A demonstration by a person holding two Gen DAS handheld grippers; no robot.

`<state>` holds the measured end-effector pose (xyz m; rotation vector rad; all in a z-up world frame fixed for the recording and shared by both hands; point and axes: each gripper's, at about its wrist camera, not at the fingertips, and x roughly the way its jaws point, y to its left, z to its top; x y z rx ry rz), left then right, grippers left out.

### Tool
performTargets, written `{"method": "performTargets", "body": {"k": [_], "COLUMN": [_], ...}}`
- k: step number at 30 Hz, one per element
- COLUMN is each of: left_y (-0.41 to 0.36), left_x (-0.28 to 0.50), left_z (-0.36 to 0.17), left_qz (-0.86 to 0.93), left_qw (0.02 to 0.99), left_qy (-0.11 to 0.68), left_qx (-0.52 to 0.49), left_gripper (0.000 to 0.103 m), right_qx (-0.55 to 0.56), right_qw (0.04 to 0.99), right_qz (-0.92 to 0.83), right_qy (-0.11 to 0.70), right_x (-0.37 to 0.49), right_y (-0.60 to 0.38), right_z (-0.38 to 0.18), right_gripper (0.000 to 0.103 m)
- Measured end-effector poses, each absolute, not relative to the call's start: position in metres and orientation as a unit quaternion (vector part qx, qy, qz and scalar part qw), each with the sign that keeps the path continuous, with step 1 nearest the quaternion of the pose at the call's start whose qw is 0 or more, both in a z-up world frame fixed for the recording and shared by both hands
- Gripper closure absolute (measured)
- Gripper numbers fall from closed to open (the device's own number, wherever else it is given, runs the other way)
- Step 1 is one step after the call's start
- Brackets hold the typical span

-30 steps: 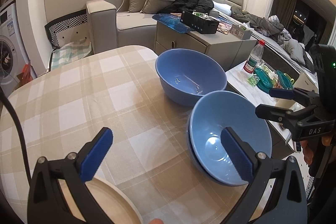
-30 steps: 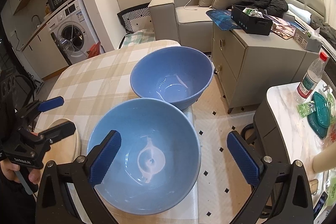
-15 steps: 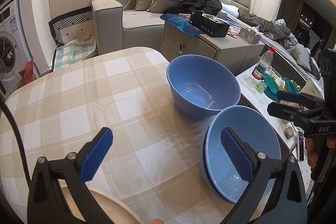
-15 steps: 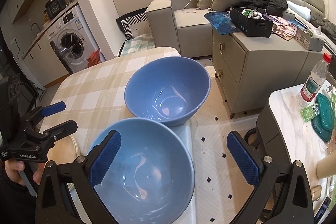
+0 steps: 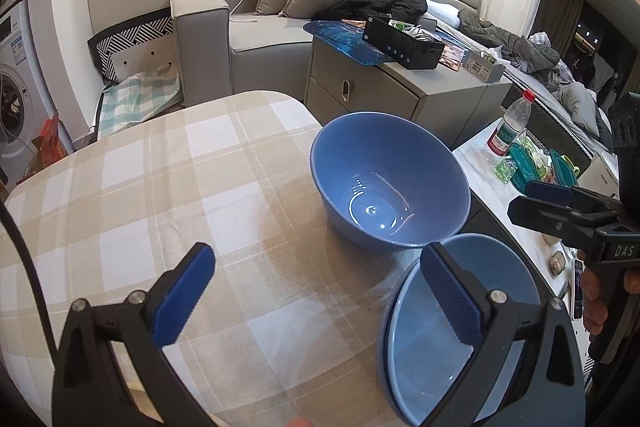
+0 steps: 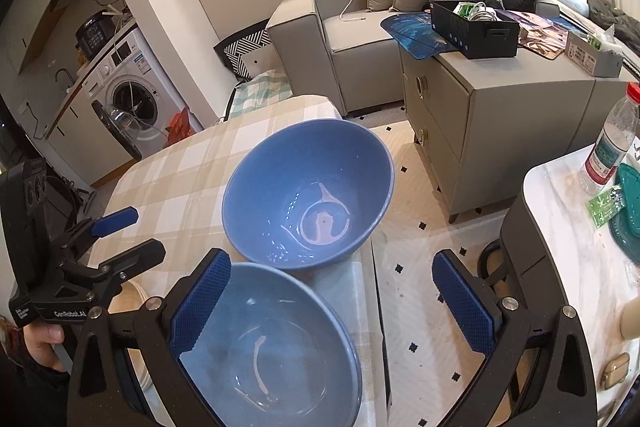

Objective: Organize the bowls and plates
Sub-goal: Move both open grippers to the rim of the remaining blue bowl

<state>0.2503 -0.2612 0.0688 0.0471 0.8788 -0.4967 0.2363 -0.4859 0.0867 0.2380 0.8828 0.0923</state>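
Glazed ceramic, by the look: both bowls are blue and glossy, with light glinting off the inside, so I judge them stiff, fairly heavy, breakable and slick under the pads
Landmark: the far bowl (image 5: 390, 183), standing upright on the checked tablecloth (image 5: 160, 187), near the table's right edge
Near bowl: the near bowl (image 6: 272, 347) sits just beside the far bowl on the side towards the cameras; whether the rims touch I cannot tell; in the left wrist view it appears to be two bowls nested
Plate: a pale plate edge (image 6: 138, 293) shows to the left of the near bowl, mostly hidden behind the tongs
Left gripper: the left gripper (image 5: 316, 301) hangs short and left of the far bowl, jaws wide apart and empty
Right gripper: the right gripper (image 6: 332, 303) hangs over the near bowl, jaws wide apart and holding nothing, one pad above the rim, the other out over the floor
Where to grip: on the rim wall, one pad inside and one outside, squeezed firmly; a light pinch on glaze would likely slip, and a drop could chip it
Stacking: the far bowl looks about the same size, so it should nest
Writing: "DAS" on the right tongs, "GenRobot.AI" on the left
Other labels: the water bottle (image 5: 510, 129) to the right of the far bowl has a label too small to read
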Motion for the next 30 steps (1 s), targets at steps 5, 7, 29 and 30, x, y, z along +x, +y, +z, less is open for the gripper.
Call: {"method": "performTargets", "body": {"k": [5, 7, 29, 30], "left_y": [-0.271, -0.273, -0.287, -0.287], "left_x": [0.263, 0.267, 0.305, 0.306], "left_z": [0.063, 0.06, 0.031, 0.031], "left_qz": [-0.235, -0.234, -0.219, -0.219], "left_qw": [0.873, 0.871, 0.863, 0.863], "left_qy": [0.427, 0.431, 0.455, 0.455], "left_qx": [0.026, 0.026, 0.029, 0.026], "left_gripper": [0.0, 0.0, 0.0, 0.001], "right_qx": [0.122, 0.12, 0.124, 0.124], "right_qw": [0.893, 0.893, 0.877, 0.877], "right_qz": [0.05, 0.048, 0.037, 0.037], "right_qy": [0.43, 0.432, 0.462, 0.464], "right_x": [0.248, 0.252, 0.294, 0.296], "right_y": [-0.491, -0.491, -0.496, -0.496], "right_z": [0.084, 0.081, 0.05, 0.049], "right_gripper": [0.001, 0.001, 0.021, 0.023]}}
